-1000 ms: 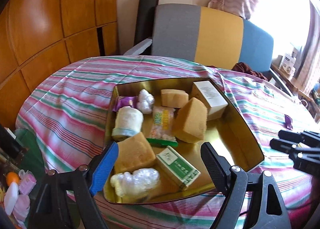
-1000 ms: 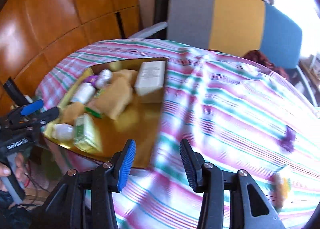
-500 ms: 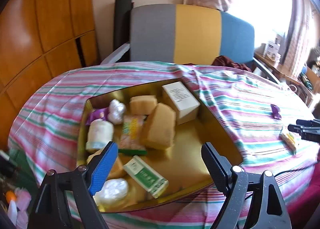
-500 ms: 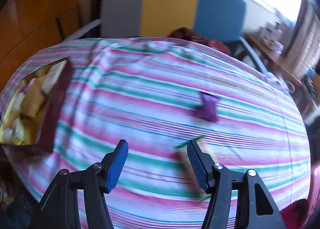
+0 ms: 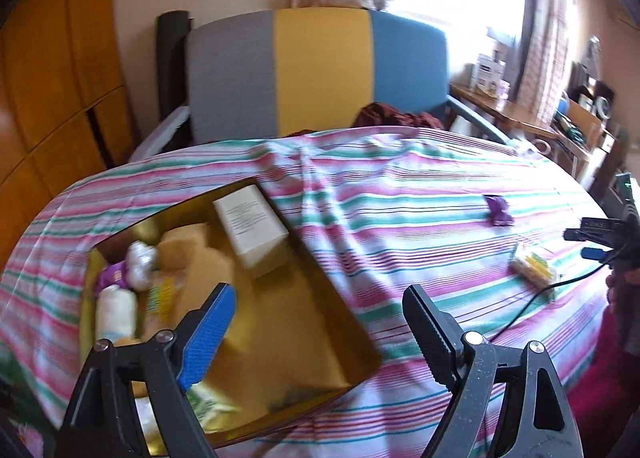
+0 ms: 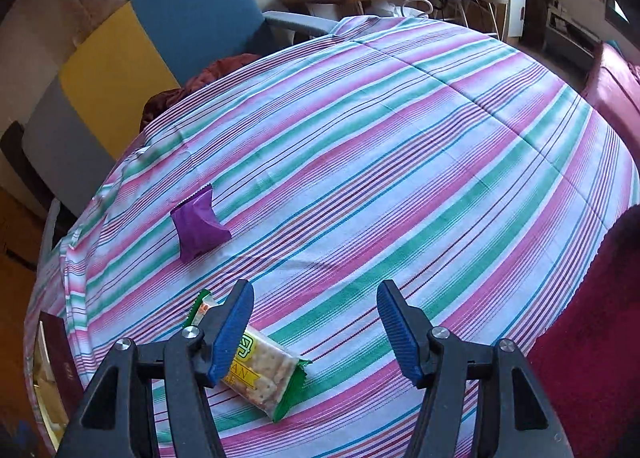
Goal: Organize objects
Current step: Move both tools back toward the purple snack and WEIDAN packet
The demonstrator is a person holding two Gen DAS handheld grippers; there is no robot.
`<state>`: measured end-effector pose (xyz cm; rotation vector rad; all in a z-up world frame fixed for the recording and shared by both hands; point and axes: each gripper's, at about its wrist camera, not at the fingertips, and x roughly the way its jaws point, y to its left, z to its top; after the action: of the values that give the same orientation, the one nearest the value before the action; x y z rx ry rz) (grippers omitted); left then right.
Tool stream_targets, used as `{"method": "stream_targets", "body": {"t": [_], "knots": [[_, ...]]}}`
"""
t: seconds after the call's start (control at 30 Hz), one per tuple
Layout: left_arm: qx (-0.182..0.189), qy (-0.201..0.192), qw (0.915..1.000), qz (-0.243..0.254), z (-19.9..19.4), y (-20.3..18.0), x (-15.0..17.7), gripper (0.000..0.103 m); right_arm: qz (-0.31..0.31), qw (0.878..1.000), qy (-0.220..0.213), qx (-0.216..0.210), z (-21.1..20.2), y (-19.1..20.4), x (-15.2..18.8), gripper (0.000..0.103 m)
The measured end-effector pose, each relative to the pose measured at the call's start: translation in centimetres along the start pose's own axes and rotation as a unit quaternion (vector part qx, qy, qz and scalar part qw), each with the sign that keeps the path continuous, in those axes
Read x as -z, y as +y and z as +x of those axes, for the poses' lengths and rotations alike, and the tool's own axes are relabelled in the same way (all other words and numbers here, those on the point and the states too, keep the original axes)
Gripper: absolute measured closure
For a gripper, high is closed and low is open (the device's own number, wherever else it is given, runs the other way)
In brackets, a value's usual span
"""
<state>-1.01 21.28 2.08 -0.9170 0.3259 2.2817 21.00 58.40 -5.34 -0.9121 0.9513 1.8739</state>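
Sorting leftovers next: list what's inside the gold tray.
In the gold tray: a white box, yellow sponges, a white roll, a purple packet and a clear wad. The left gripper covers its near corner, so anything there is hidden.

My left gripper: black plastic clamp frame, triangular cut-outs in both arms, silver pivot screws at the finger joints. One finger has a blue textured pad, the other a black ribbed pad. Frame is scuffed and dusty. My right gripper: same black frame and silver screws, but blue ribbed pads on both fingers. From the left camera I see the right unit side-on at the frame edge, black body, blue tip, thin black cable trailing off it.
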Motion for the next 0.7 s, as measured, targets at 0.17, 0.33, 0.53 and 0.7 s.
{"method": "stream_targets", "body": {"t": [0.17, 0.33, 0.53, 0.7], "knots": [[0.027, 0.011, 0.9993, 0.023, 1.6, -3.4, -1.4, 0.017, -0.001, 1.0, 0.018, -0.008, 0.5, 0.3, 0.3, 0.038], [0.046, 0.045, 0.9976, 0.023, 4.5, -5.7, -2.3, 0.017, -0.033, 0.998, 0.053, -0.017, 1.3, 1.8, 0.7, 0.037], [0.059, 0.075, 0.9951, 0.027, 7.5, -7.6, -3.1, 0.017, -0.048, 0.997, 0.062, -0.025, 1.0, 2.4, 0.6, 0.037], [0.076, 0.09, 0.9927, 0.027, 9.6, -9.7, -4.8, 0.017, -0.012, 0.999, 0.044, -0.03, -0.3, 1.2, -0.6, 0.037]]}}
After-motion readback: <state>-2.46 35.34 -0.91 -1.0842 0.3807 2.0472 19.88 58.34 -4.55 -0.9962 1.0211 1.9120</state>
